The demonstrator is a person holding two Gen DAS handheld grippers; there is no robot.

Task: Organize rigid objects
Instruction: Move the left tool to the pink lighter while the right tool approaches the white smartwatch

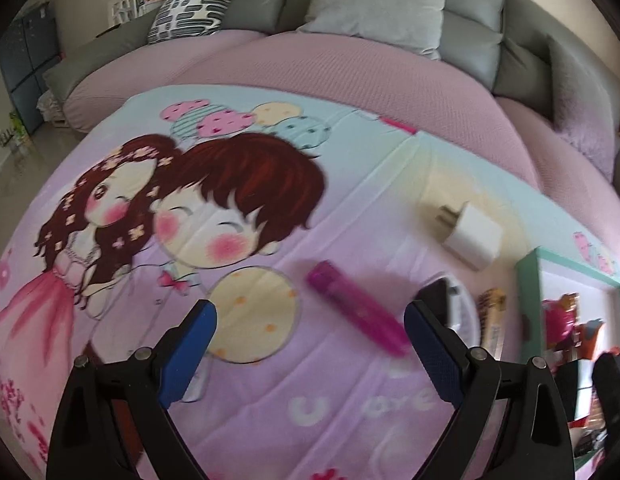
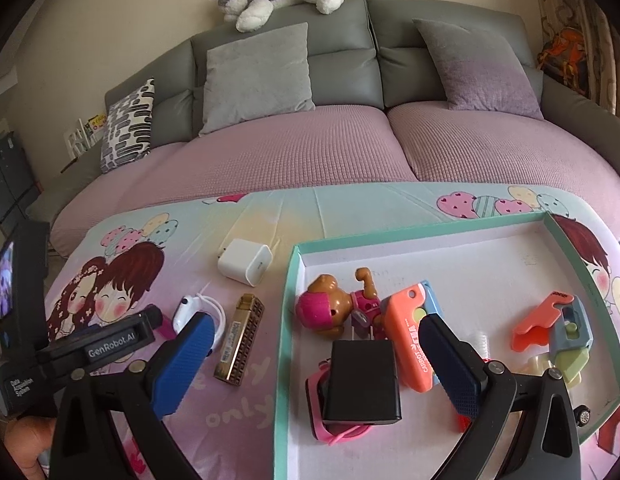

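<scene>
My left gripper (image 1: 310,344) is open and empty above the cartoon-print cloth (image 1: 269,400). A magenta tube-shaped object (image 1: 356,312) lies just ahead between its fingers, nearer the right one. A white charger (image 1: 472,236), a white round object (image 1: 458,304) and a gold harmonica (image 1: 492,316) lie to the right. My right gripper (image 2: 318,354) is open over the teal-rimmed box (image 2: 287,320). A black block (image 2: 364,384) lies in the box between its fingers, on a pink item. A toy dog (image 2: 334,306) and orange toys (image 2: 410,336) share the box.
On the cloth left of the box lie the white charger (image 2: 245,262), the harmonica (image 2: 239,344) and the white round object (image 2: 193,308). The left gripper's body (image 2: 89,348) shows at the left. A grey sofa (image 2: 350,68) with pink covers and cushions stands behind.
</scene>
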